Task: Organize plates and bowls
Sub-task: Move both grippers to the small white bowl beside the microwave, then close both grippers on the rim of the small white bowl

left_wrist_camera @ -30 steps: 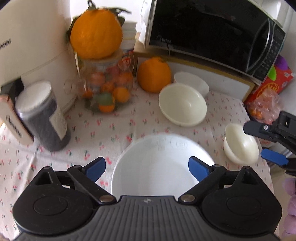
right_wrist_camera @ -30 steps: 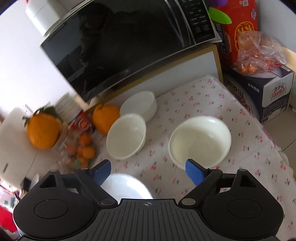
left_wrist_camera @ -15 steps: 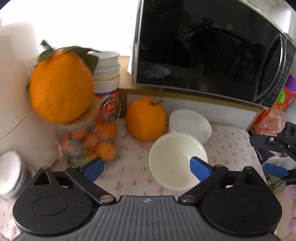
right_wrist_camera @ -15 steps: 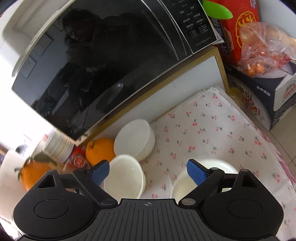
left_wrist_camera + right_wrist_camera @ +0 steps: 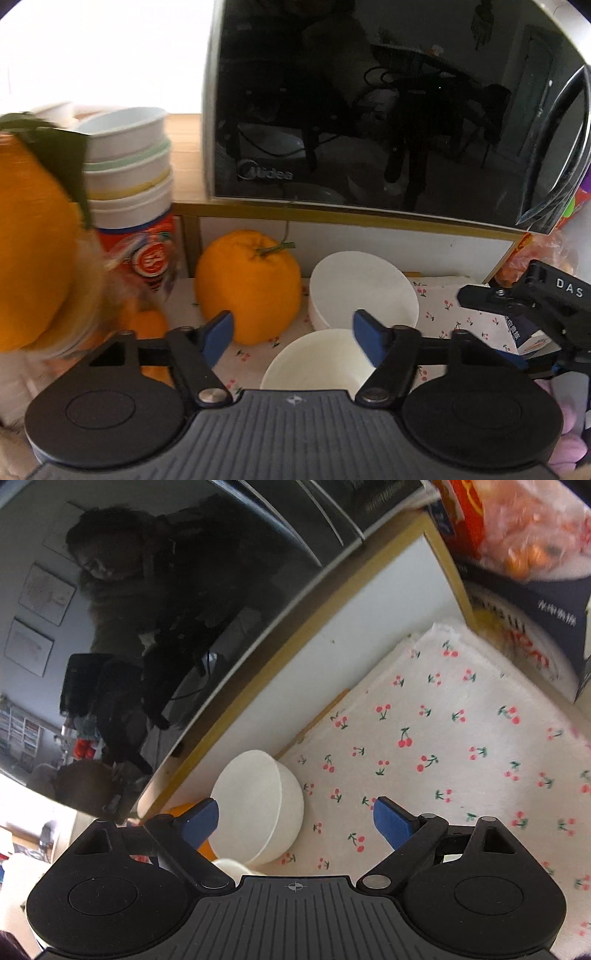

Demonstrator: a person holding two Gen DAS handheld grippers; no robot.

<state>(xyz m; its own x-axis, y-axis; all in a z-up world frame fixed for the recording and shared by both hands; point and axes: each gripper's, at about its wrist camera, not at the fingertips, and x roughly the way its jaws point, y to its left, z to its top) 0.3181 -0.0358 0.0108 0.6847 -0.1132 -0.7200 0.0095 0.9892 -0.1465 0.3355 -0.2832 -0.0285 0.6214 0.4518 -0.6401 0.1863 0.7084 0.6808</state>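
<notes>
In the left wrist view, a white bowl [image 5: 364,291] sits at the back by the shelf under the microwave, and a second white bowl [image 5: 317,363] sits nearer, just below my open, empty left gripper [image 5: 293,336]. My right gripper [image 5: 517,299] shows at the right edge there. In the right wrist view, my right gripper [image 5: 295,819] is open and empty, raised above the back white bowl [image 5: 258,805]; the rim of the nearer bowl [image 5: 231,866] peeks out below it. A stack of small bowls [image 5: 127,166] stands on the shelf at left.
A black microwave [image 5: 388,110] stands on a wooden shelf. A large orange [image 5: 247,291] lies left of the bowls, another orange [image 5: 33,258] tops a jar at far left. A cherry-print cloth [image 5: 461,757] covers the table. A bag of fruit [image 5: 524,528] and boxes stand at right.
Both grippers have moved forward toward the microwave and tilted up. The large plate and the right-hand bowl have dropped out of view. Both stay open.
</notes>
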